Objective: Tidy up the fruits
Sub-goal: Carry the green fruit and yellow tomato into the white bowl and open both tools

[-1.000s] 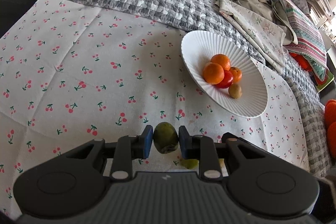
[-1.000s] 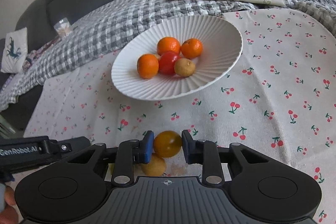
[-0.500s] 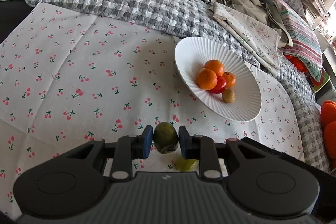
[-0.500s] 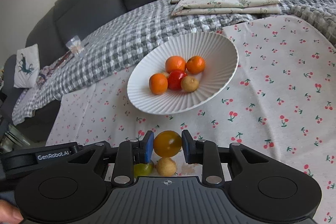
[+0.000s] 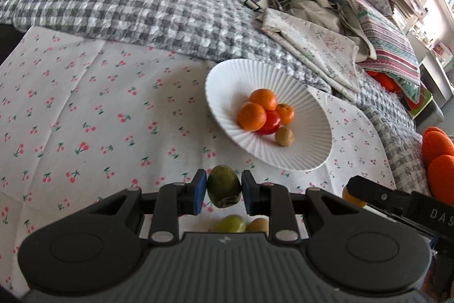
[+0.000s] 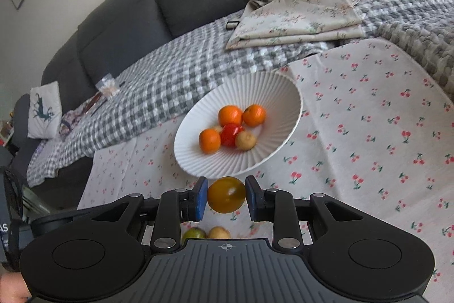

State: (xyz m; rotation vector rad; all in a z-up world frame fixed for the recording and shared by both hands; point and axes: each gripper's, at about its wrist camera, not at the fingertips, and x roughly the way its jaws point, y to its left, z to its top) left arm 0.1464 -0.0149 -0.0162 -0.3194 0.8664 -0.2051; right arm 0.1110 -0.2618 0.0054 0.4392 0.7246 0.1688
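Note:
My left gripper is shut on a dark green fruit and holds it above the cherry-print cloth, short of the white ribbed bowl. My right gripper is shut on a yellow-orange fruit, just in front of the same bowl. The bowl holds three oranges, a red tomato and a small tan fruit. A green fruit and a tan fruit lie on the cloth below both grippers.
The cherry-print cloth covers a sofa seat over a grey checked blanket. Folded floral cloths and striped cushions lie behind the bowl. Orange plush shapes sit at the far right. The right gripper's body shows in the left wrist view.
Both grippers have lifted with their fruits held; the bowl and cloth look farther below. The right gripper has come into the left wrist view at the right.

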